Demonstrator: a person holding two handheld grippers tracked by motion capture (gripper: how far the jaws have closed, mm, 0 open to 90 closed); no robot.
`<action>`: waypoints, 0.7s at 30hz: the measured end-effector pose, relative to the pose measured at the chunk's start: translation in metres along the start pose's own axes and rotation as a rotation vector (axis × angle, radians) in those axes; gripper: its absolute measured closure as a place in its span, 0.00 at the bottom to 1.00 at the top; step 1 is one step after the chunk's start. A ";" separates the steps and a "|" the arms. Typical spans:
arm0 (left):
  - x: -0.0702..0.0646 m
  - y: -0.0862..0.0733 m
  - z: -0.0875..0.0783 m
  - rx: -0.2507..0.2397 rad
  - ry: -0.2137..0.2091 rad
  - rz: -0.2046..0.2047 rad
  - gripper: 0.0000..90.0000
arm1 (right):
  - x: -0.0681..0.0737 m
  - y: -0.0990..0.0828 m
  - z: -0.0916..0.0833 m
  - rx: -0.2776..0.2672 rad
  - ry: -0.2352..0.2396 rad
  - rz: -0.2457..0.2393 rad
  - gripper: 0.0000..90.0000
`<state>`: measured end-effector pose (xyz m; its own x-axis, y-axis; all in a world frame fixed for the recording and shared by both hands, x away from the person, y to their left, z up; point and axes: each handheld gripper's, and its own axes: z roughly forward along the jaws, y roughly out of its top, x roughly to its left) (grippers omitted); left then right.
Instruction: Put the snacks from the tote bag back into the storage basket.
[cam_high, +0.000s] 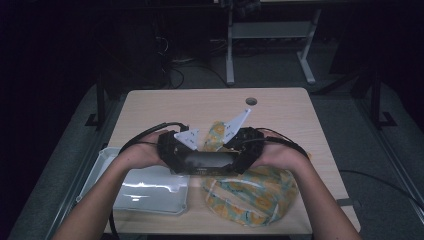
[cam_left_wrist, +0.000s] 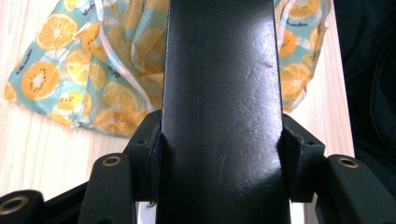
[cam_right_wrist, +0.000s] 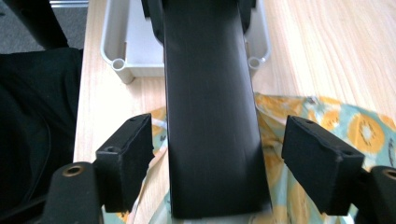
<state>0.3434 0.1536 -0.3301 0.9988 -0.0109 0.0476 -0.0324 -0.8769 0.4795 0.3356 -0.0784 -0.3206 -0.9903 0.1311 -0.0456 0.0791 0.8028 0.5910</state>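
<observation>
Black slab (cam_high: 207, 161) spans both grippers above the fruit-print bag (cam_high: 250, 192) on the worktop (cam_high: 200, 105) | left gripper (cam_left_wrist: 219, 158) jaws pinch one end, carrying it | right gripper (cam_right_wrist: 229, 158) jaws spread, clear of the other end.

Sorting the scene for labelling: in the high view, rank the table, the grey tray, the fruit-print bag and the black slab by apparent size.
1. Table
2. Grey tray and fruit-print bag: look alike, unranked
3. Black slab, partly hidden by the grippers at its ends

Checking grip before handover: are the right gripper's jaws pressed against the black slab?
No: the right gripper jaws stand apart from the black slab, gaps on both sides.
</observation>
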 end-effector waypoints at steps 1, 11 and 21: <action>0.000 -0.002 -0.002 0.004 0.001 -0.001 0.47 | 0.000 -0.003 -0.002 -0.004 -0.003 0.006 0.25; 0.000 -0.028 -0.018 0.003 0.014 -0.014 0.47 | 0.006 -0.037 -0.014 -0.040 -0.043 0.088 0.24; 0.005 -0.056 -0.034 0.012 0.024 -0.015 0.47 | 0.012 -0.075 -0.018 -0.078 -0.105 0.199 0.24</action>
<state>0.3488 0.2194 -0.3266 0.9980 0.0133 0.0615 -0.0171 -0.8827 0.4697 0.3161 -0.1469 -0.3512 -0.9385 0.3453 -0.0033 0.2584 0.7085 0.6567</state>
